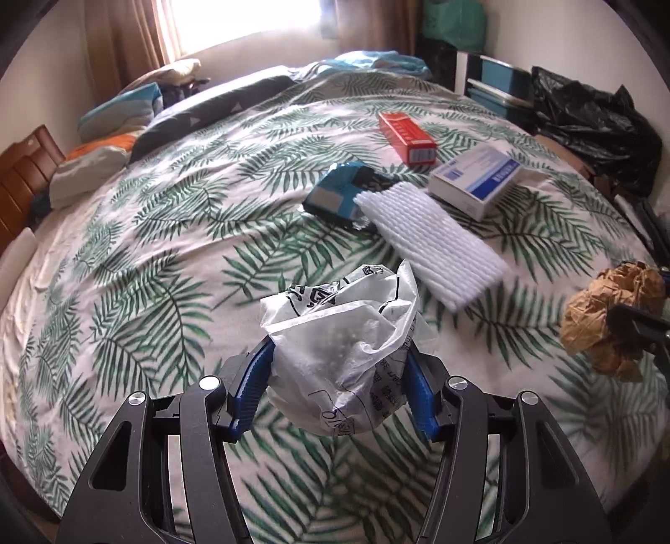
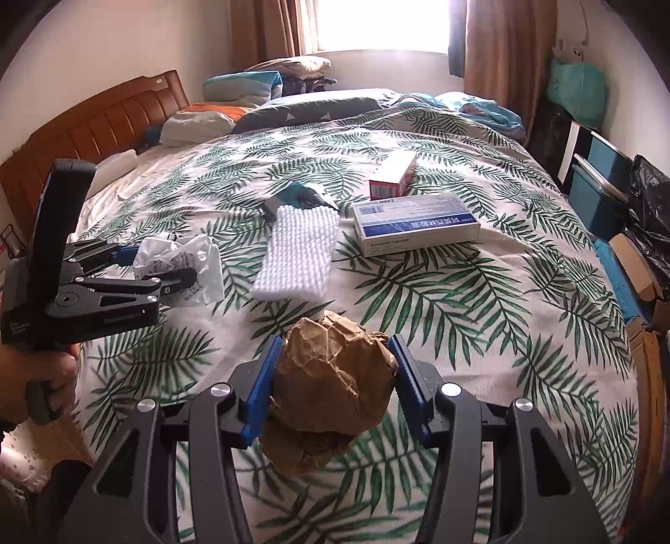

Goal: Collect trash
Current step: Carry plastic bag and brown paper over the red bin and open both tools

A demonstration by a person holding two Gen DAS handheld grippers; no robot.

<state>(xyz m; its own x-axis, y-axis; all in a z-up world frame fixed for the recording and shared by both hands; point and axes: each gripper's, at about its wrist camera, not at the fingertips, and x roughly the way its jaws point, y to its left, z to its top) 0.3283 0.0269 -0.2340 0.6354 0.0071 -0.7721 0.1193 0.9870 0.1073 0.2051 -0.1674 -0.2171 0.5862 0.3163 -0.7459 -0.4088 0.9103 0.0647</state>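
My left gripper (image 1: 339, 347) is shut on a crumpled white plastic bag (image 1: 343, 339) with black print, held above the leaf-print bedspread (image 1: 146, 259). It also shows in the right wrist view (image 2: 167, 268), with the bag (image 2: 184, 259) in its jaws. My right gripper (image 2: 333, 347) is shut on a crumpled brown paper ball (image 2: 331, 376), which also shows in the left wrist view (image 1: 607, 309). On the bed lie a white foam sleeve (image 1: 431, 238), a dark blue packet (image 1: 343, 192), a red box (image 1: 406, 136) and a white and blue box (image 1: 477, 180).
Pillows (image 2: 201, 119) and a wooden headboard (image 2: 96, 125) are at the bed's far left. A black trash bag (image 1: 599, 125), blue bins (image 2: 603, 180) and cardboard boxes (image 2: 636, 268) stand off the bed's right side. A window (image 2: 377, 23) with curtains is behind.
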